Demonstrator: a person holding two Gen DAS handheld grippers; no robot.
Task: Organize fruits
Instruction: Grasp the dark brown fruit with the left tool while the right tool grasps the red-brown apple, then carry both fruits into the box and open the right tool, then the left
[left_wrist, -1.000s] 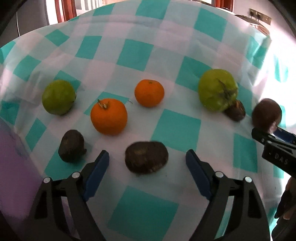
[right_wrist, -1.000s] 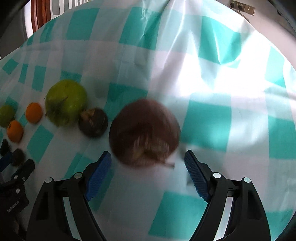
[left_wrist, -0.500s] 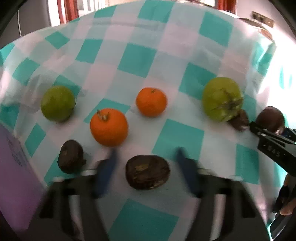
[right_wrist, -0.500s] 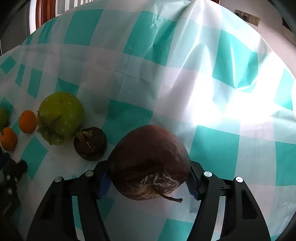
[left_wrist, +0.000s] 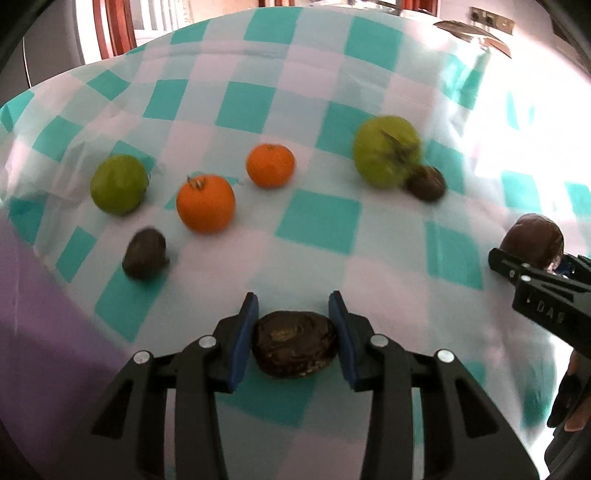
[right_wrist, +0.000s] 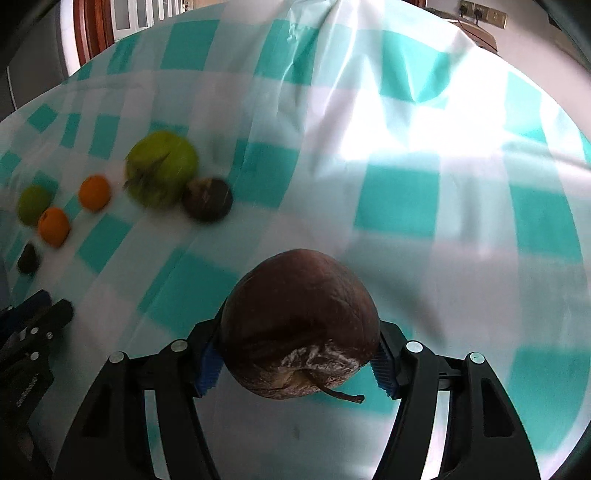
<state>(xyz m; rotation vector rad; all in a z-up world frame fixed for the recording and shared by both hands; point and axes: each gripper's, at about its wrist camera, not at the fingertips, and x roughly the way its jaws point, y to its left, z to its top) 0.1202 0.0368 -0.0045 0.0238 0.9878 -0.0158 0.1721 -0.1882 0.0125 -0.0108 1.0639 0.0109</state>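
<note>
Left gripper: blue fingers closed on flat wrinkly dark brown fruit, gripped at its two sides. Skin looks old, soft (squeeze gently, likely squashy). Gripper low, level over teal-and-white checked surface.

Right gripper: fingers closed on big round brown fruit with stem, held off surface, right of big green fruit. Looks heavier, smooth, could slip; grip at widest middle.
</note>
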